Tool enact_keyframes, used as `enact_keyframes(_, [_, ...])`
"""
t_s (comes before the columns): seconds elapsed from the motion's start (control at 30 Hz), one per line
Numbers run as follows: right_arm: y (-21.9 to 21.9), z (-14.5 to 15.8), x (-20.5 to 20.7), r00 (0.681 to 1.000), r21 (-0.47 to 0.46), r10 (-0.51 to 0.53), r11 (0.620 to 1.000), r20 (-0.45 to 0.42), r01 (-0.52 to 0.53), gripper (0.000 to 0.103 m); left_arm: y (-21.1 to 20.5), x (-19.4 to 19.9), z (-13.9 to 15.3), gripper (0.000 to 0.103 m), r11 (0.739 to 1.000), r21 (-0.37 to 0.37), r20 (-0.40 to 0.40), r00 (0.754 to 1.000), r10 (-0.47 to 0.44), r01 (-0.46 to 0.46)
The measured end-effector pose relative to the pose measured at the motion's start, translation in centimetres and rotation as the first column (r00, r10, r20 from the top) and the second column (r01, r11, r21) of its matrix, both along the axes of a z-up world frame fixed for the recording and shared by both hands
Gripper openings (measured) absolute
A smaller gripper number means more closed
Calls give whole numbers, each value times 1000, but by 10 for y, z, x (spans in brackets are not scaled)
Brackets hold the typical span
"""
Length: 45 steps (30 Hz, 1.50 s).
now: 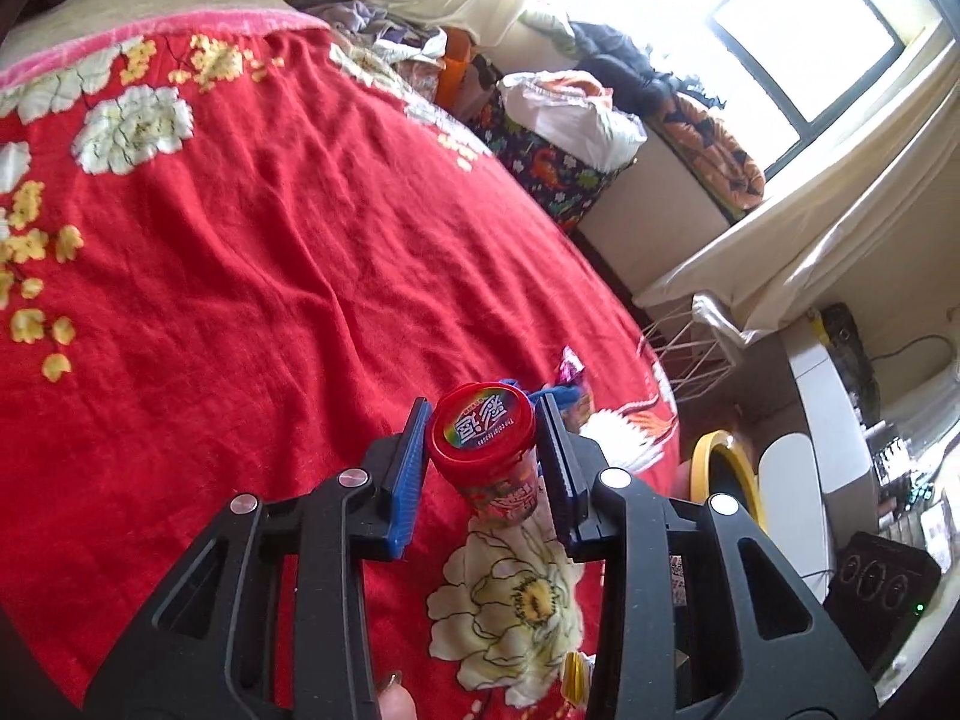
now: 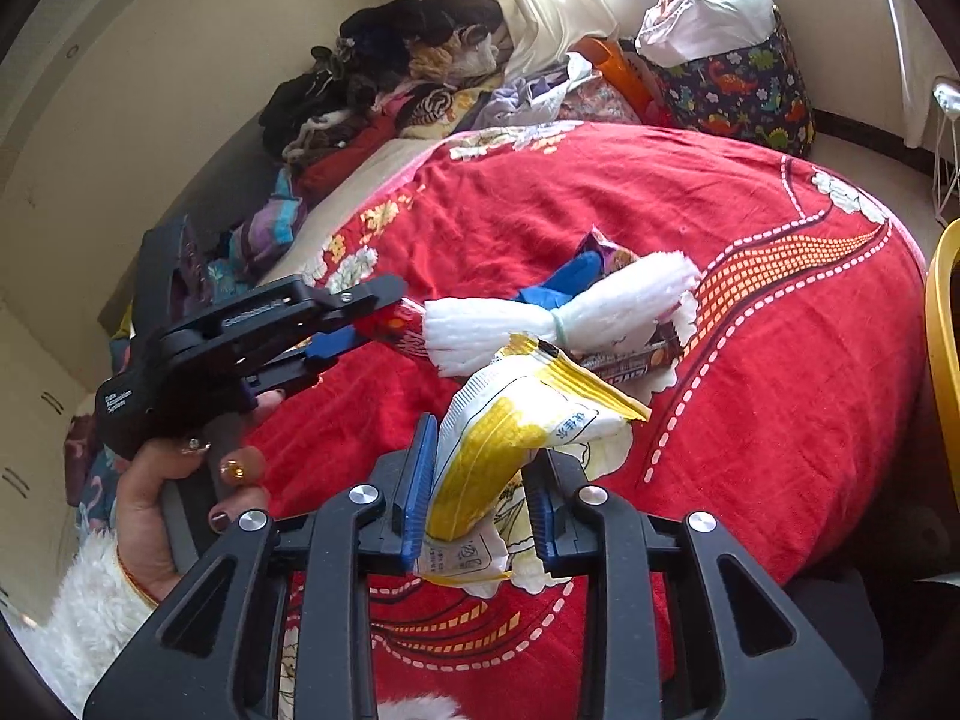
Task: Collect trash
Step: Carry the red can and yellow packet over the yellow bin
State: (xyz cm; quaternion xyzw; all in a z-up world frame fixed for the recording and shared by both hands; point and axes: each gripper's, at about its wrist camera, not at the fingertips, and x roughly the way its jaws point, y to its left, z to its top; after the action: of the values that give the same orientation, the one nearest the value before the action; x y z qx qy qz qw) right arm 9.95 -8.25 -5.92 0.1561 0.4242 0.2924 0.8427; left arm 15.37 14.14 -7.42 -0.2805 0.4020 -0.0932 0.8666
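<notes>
**Count of things on the bed**

Two tools are seen, left tool [image 1: 483,420] and right tool [image 2: 483,480]. One red-lidded jar [image 1: 485,429], one yellow-and-white packet [image 2: 516,438], one white bundle [image 2: 558,315], one brown wrapper [image 2: 630,360] and one blue scrap [image 2: 570,279] are counted

A jar [image 1: 483,443] sits between the left gripper [image 1: 485,450] fingers above a bed [image 1: 252,228]. Beyond it lie wrappers [image 1: 570,387]; a basket [image 1: 723,474] stands right of the bed.

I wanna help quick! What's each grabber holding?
Left gripper: shut on the small red-lidded plastic candy jar.
Right gripper: shut on the crinkly yellow-and-white snack wrapper.
</notes>
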Motion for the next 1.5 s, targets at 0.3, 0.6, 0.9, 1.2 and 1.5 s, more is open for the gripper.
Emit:
enact_keyframes(0.3, [-11,20,-3,998,-11,-19,1000,64,20,25,-1,-9,35,28,1000,8,85,996,12,-13])
enact_keyframes(0.6, [-32,31,0,993,0,-69,998,95,70,24,-24,-7,64,28,999,37,150,988,-27,21])
enact_keyframes(0.9, [-57,37,5,987,17,-123,992,107,122,24,-55,2,74,28,996,34,176,981,-86,81])
enact_keyframes(1.2, [-82,39,9,975,29,-188,982,116,186,23,-87,11,78,28,988,43,186,971,-151,145])
enact_keyframes(1.5, [-116,36,13,957,45,-271,963,108,267,23,-119,14,81,28,976,55,196,956,-219,212])
